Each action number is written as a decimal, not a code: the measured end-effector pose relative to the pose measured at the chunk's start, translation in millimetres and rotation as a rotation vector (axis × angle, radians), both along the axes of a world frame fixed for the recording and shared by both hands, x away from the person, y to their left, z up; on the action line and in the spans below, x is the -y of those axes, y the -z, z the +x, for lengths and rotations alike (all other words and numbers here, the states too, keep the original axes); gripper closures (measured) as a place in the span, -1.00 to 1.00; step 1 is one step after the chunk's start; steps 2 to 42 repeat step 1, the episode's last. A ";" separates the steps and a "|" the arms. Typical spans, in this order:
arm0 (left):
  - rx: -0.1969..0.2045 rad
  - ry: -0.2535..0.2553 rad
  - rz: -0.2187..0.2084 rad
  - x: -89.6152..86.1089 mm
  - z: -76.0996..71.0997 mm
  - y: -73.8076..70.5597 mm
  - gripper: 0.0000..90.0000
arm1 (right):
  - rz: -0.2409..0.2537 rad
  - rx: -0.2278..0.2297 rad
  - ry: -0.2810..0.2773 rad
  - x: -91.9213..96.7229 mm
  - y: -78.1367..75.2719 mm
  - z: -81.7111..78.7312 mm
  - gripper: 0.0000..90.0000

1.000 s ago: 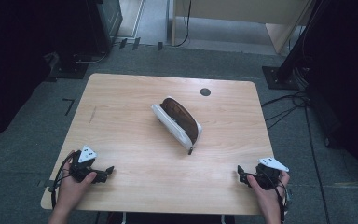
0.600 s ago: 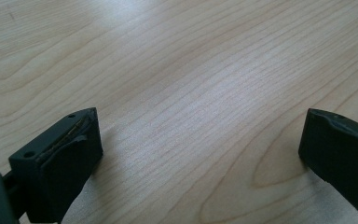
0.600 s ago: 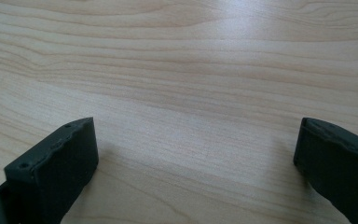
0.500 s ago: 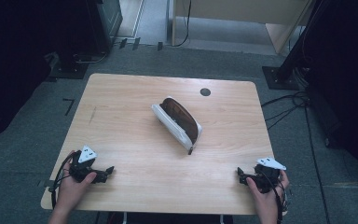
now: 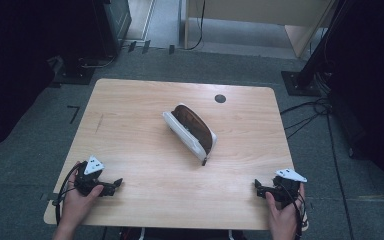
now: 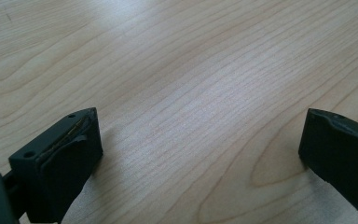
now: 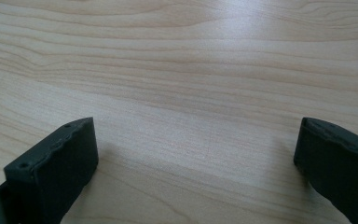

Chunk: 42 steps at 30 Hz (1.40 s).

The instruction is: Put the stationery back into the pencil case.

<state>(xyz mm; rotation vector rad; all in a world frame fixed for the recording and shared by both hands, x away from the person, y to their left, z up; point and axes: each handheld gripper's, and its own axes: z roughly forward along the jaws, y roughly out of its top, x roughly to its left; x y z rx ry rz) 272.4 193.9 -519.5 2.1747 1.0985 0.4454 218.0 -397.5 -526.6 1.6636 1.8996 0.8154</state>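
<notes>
While both grippers rest with jaws wide, the open case (image 5: pixel 190 132) lies mid-table (image 5: pixel 130 110).

Both grippers black, two blocky jaws each; left gripper (image 5: pixel 116 184) and right gripper (image 5: pixel 256 186) carry grey three-cornered plates, trailing black cables; bare forearms.

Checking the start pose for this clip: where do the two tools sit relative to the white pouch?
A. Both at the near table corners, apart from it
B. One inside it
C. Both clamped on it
A: left tool and right tool rest near the corners, pouch mid-table.
</notes>
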 end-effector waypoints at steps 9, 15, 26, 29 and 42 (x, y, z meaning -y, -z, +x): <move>-0.001 0.000 0.003 0.2 0.0 -0.2 -1.00 | 0.000 0.000 0.000 0.0 0.0 0.0 -1.00; -0.001 0.000 0.003 0.2 0.0 -0.2 -1.00 | 0.000 0.000 0.000 0.0 0.0 0.0 -1.00; -0.001 0.000 0.003 0.2 0.0 -0.2 -1.00 | 0.000 0.000 0.000 0.0 0.0 0.0 -1.00; -0.001 0.000 0.003 0.2 0.0 -0.2 -1.00 | 0.000 0.000 0.000 0.0 0.0 0.0 -1.00; -0.001 0.000 0.003 0.2 0.0 -0.2 -1.00 | 0.000 0.000 0.000 0.0 0.0 0.0 -1.00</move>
